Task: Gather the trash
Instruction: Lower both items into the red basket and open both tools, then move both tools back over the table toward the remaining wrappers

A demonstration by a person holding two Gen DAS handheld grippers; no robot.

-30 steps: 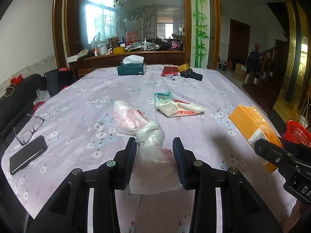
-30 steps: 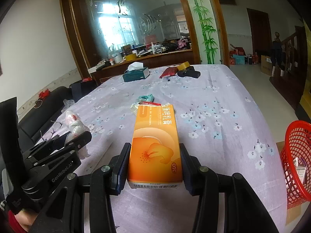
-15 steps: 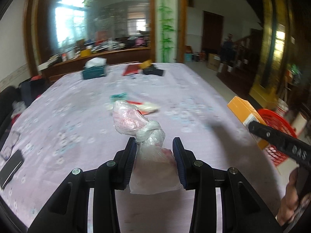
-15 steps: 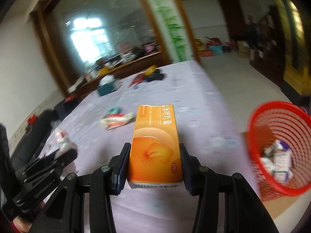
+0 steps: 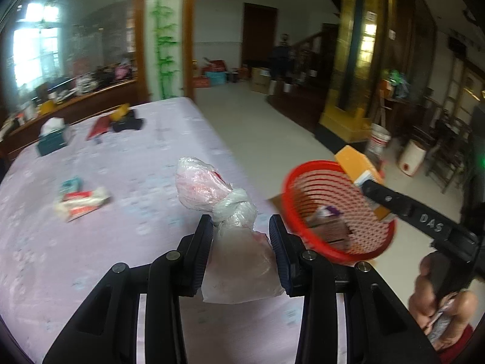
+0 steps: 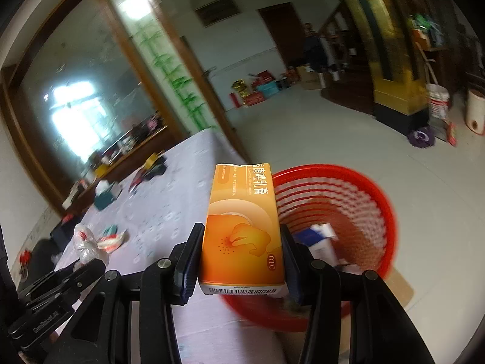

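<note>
Worktop (image 5: pixel 127 157) with purple floral cloth; red basket (image 6: pixel 372 194) on the floor just off its edge, some cartons inside. Right tongs (image 6: pixel 241 256) clenched on orange box (image 6: pixel 242 227), held above the basket's near rim. Left tongs (image 5: pixel 241 250) clenched on knotted bag (image 5: pixel 233 233), held over the worktop beside the basket. Wrapper (image 5: pixel 80 203) lies on the cloth, well apart.
</note>
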